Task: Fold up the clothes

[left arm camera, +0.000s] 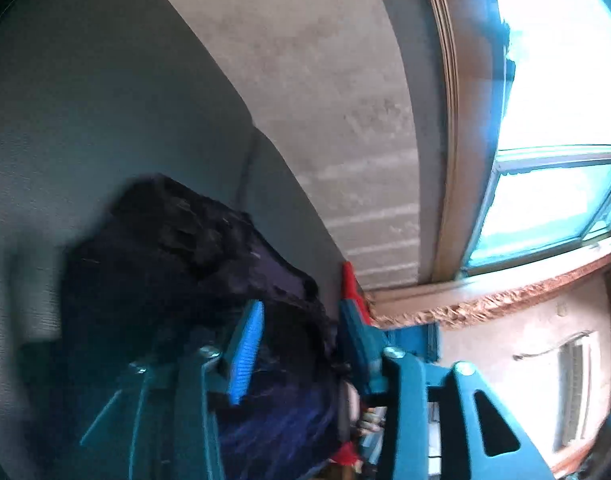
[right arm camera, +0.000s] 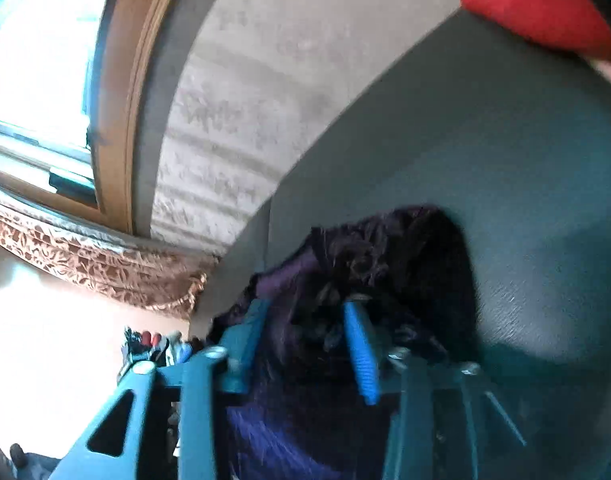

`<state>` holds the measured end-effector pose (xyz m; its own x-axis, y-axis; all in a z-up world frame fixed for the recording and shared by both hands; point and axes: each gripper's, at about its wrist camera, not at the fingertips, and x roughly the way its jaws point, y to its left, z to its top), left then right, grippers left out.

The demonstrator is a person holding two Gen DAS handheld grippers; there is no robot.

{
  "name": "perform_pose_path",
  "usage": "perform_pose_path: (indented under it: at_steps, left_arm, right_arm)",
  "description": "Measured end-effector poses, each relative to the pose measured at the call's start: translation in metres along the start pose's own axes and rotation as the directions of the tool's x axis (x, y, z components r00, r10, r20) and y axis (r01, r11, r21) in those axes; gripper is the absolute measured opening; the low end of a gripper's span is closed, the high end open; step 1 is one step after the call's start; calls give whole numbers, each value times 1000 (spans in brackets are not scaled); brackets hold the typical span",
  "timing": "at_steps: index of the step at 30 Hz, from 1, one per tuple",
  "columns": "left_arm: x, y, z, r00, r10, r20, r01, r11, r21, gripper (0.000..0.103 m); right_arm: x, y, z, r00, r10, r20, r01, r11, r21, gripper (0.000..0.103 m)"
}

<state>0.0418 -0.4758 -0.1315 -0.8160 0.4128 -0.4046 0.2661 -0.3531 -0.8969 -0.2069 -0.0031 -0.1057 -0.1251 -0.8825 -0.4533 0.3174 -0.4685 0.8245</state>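
A dark purple, fuzzy fabric garment (left arm camera: 177,264) is seen bunched between the spread fingers of the left hand-held gripper (left arm camera: 301,344) and right hand-held gripper (right arm camera: 311,344), neither visibly clamped; the folding stage cannot be judged

surface: grey cushion (left arm camera: 105,120) | on it: dark purple garment (left arm camera: 177,264), bunched | red cloth (right arm camera: 545,12) at edge

Fuzzy dark purple cloth garment (left arm camera: 177,264), ribbed blue plastic tool pads (left arm camera: 245,354), matt grey wall (left arm camera: 105,120)
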Motion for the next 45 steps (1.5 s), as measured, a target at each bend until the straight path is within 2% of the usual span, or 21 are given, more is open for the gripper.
perform_pose_path:
  at_steps: [3,5,6,7,10,11,14,16,19,20,21,22,24,26,27,30,32,34,37,41,45]
  left_arm:
    - [-19,2,-8,995,99,23,-101,990,101,44]
    - [-24,-7,-23,984,180,17,-179,958,224,44]
    - [-24,-14,-32,972,235,21,-230,925,303,44]
    - [-22,-24,-45,952,303,37,-291,868,402,45]
    - [-4,-48,-80,884,454,115,-415,645,642,47]
    - [3,-52,-86,873,472,123,-420,599,682,47]
    - [32,-62,-94,841,522,142,-430,485,761,48]
    - [52,-68,-95,829,541,140,-416,429,802,48]
    - [74,-69,-90,814,563,141,-406,379,832,48]
    - [79,-69,-88,810,571,133,-401,375,836,44]
    - [80,-65,-84,807,581,106,-396,400,826,34]
    - [78,-59,-76,813,576,87,-403,449,797,13]
    - [52,-43,-48,850,519,88,-433,594,678,10]
    - [27,-28,-20,882,460,102,-438,721,537,9]
    - [16,-20,-9,894,434,109,-431,769,473,9]
    - [-9,3,15,920,375,112,-390,857,337,8]
    - [-16,11,20,925,365,109,-381,880,285,22]
    - [-20,16,19,922,371,107,-387,887,254,27]
    - [-30,25,9,912,377,161,-403,896,187,33]
    - [-44,46,-4,930,336,147,-350,932,89,35]
    - [-39,46,-22,941,316,117,-329,938,111,37]
  right_arm:
    - [-12,10,-5,999,-51,6,51,996,-78,51]
    - [-17,20,-12,994,-110,2,109,983,-145,52]
    - [-18,24,-17,990,-138,1,136,975,-176,55]
    - [-20,27,-24,985,-170,-2,166,963,-212,56]
    - [-21,36,-43,977,-211,1,203,937,-283,56]
    - [-20,38,-50,975,-221,0,210,929,-304,56]
    - [-11,40,-66,975,-221,-15,205,926,-317,57]
    - [-5,37,-74,972,-235,-27,215,923,-318,58]
    - [2,29,-82,967,-250,-39,227,925,-306,59]
    - [2,27,-83,968,-249,-36,227,925,-303,59]
    - [2,25,-83,970,-243,-31,223,928,-298,59]
    - [2,23,-83,971,-235,-30,216,931,-294,59]
    - [1,19,-83,975,-220,-30,203,936,-286,59]
    - [1,17,-84,978,-206,-27,190,940,-285,59]
    - [1,16,-85,979,-203,-24,187,939,-288,59]
    - [0,15,-86,981,-194,-17,180,937,-299,59]
    - [0,14,-87,982,-188,-13,175,936,-306,59]
    - [-1,25,-88,973,-232,-5,216,913,-347,59]
    - [-6,51,-86,945,-321,69,314,822,-476,59]
    - [-2,71,-68,920,-365,143,378,727,-574,59]
    - [25,74,-48,884,-449,132,418,631,-654,62]
